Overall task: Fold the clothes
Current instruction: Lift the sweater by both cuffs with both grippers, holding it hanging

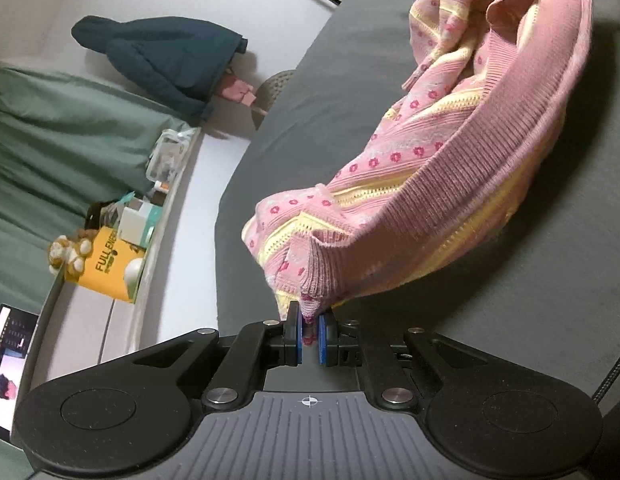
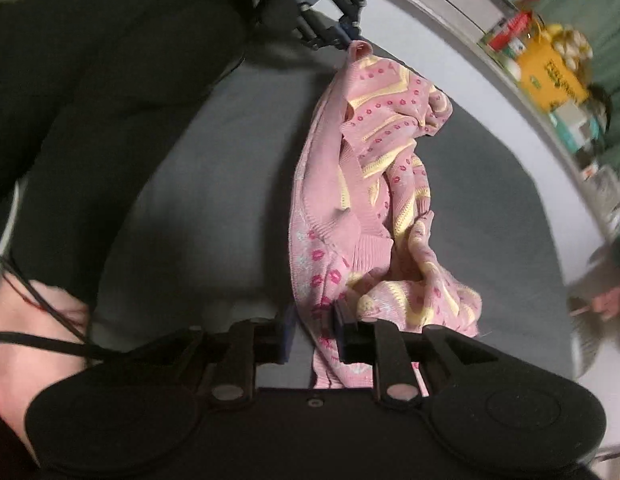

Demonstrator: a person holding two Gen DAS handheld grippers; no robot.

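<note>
Pink knit sweater (image 1: 450, 168), yellow stripes and small magenta flowers, is strung between both our grippers over the dark grey bed cover (image 1: 330, 80). Left gripper (image 1: 310, 334): jaws nearly together, blue pads clamped on a ribbed pink corner of the hem, fabric running off toward 1 o'clock in a bunched band. Right gripper (image 2: 314, 332): jaws a little apart with the sweater's flowered edge passing between them and down past the body; the picture is blurred, but it looks gripped. From the right view the sweater stretches to 12 o'clock, where the left gripper holds its far corner. Further out at 9 o'clock in the left view: yellow box (image 1: 105, 268), plush toy (image 1: 65, 254), green curtain (image 1: 49, 152), dark blue jacket (image 1: 161, 60).
</note>
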